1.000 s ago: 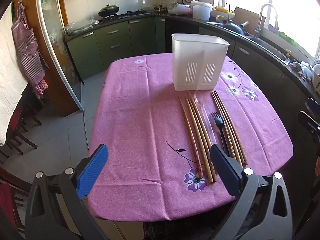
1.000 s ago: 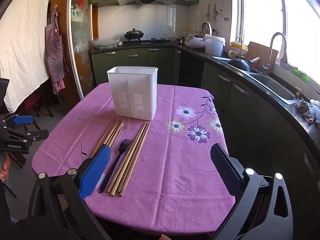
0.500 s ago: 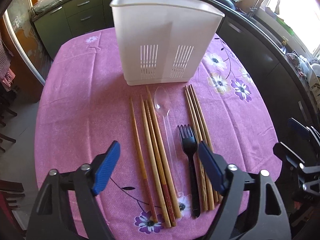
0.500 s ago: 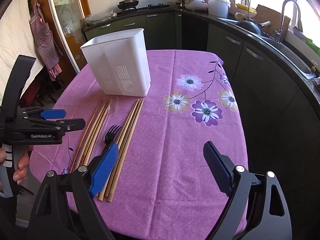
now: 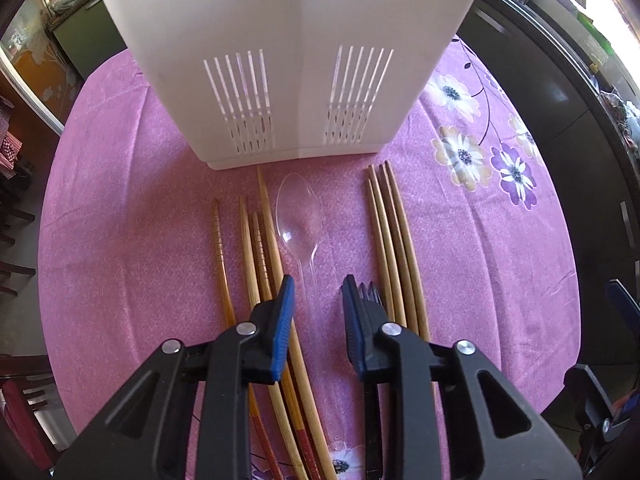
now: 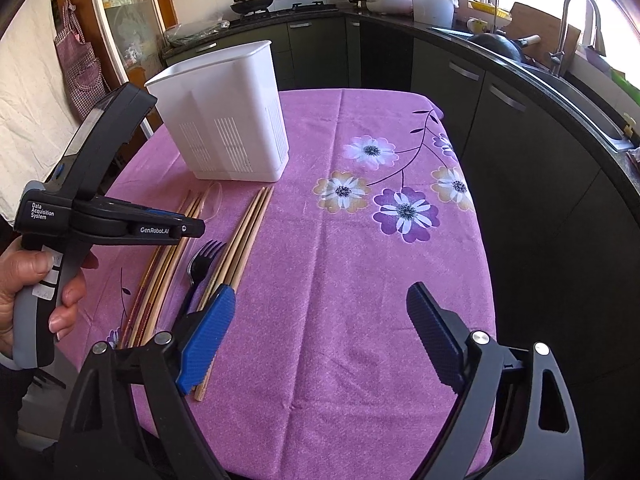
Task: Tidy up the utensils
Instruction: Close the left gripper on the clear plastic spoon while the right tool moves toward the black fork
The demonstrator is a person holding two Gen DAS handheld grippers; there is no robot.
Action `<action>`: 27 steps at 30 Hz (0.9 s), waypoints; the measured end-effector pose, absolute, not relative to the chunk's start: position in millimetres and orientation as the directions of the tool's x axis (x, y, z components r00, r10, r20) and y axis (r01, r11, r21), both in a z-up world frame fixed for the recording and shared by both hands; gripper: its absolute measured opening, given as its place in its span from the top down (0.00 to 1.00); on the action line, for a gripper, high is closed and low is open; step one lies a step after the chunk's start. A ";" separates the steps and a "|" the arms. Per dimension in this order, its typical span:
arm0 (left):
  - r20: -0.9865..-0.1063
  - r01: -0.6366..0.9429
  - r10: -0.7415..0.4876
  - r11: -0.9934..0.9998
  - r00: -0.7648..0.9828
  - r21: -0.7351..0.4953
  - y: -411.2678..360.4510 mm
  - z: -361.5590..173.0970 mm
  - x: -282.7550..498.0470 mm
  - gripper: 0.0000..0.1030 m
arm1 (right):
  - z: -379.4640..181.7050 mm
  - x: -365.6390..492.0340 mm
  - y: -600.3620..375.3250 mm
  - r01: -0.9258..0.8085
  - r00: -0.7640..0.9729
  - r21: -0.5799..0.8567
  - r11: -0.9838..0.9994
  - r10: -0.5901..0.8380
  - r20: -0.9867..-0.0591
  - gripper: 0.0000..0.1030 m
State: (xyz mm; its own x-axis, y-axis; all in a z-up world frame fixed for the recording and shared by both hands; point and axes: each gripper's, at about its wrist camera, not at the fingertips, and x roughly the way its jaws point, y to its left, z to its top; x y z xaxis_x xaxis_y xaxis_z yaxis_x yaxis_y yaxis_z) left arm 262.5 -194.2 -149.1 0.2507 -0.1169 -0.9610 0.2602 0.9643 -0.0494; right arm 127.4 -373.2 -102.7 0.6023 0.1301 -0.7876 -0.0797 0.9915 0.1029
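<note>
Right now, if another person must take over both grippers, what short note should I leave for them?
Left gripper: jaws part open, low over the table, straddling the handle of the clear spoon; nothing gripped yet.
Right gripper: jaws wide open, empty, above the purple cloth right of the utensils.
Things: white holder stands upright at the far side and looks empty from the right wrist view. In front of it lie four chopsticks on the left, the spoon, the black fork and three chopsticks on the right.
Done: nothing is in the holder.
Left: close on the spoon, place it in the holder, then the fork and all chopsticks.
</note>
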 end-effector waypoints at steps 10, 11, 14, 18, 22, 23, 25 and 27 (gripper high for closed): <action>-0.976 0.232 -0.087 0.972 0.201 -0.039 -203.0 -165.7 279.8 0.86 | -104.3 126.2 -372.6 -0.091 0.608 0.100 0.991 0.135 -0.782 0.16; -0.977 0.232 -0.092 0.972 0.194 -0.045 -204.2 -168.2 282.0 0.86 | -104.5 126.2 -372.2 -0.093 0.609 0.098 0.991 0.135 -0.782 0.16; -0.977 0.234 -0.088 0.971 0.196 -0.040 -209.9 -171.9 287.0 0.86 | -105.1 126.6 -371.1 -0.094 0.607 0.095 0.991 0.133 -0.783 0.16; -0.974 0.229 -0.092 0.973 0.206 -0.044 -206.8 -173.1 288.2 0.91 | -105.1 126.8 -369.1 -0.098 0.605 0.088 0.991 0.129 -0.786 0.16; -0.971 0.227 -0.123 0.971 0.204 -0.075 -196.6 -170.5 284.9 0.91 | -105.4 128.6 -367.7 -0.102 0.594 0.089 0.991 0.132 -0.793 0.16; -0.969 0.225 -0.139 0.970 0.204 -0.092 -196.0 -169.5 284.8 0.92 | -105.9 129.2 -367.6 -0.102 0.590 0.090 0.991 0.133 -0.796 0.16; -0.964 0.232 -0.155 0.967 0.214 -0.103 -190.0 -162.7 279.6 0.92 | -106.1 130.7 -366.7 -0.104 0.581 0.089 0.991 0.133 -0.803 0.16; -0.956 0.242 -0.171 0.964 0.240 -0.112 -187.9 -152.8 275.1 0.92 | -106.6 132.0 -365.3 -0.110 0.572 0.087 0.990 0.134 -0.809 0.16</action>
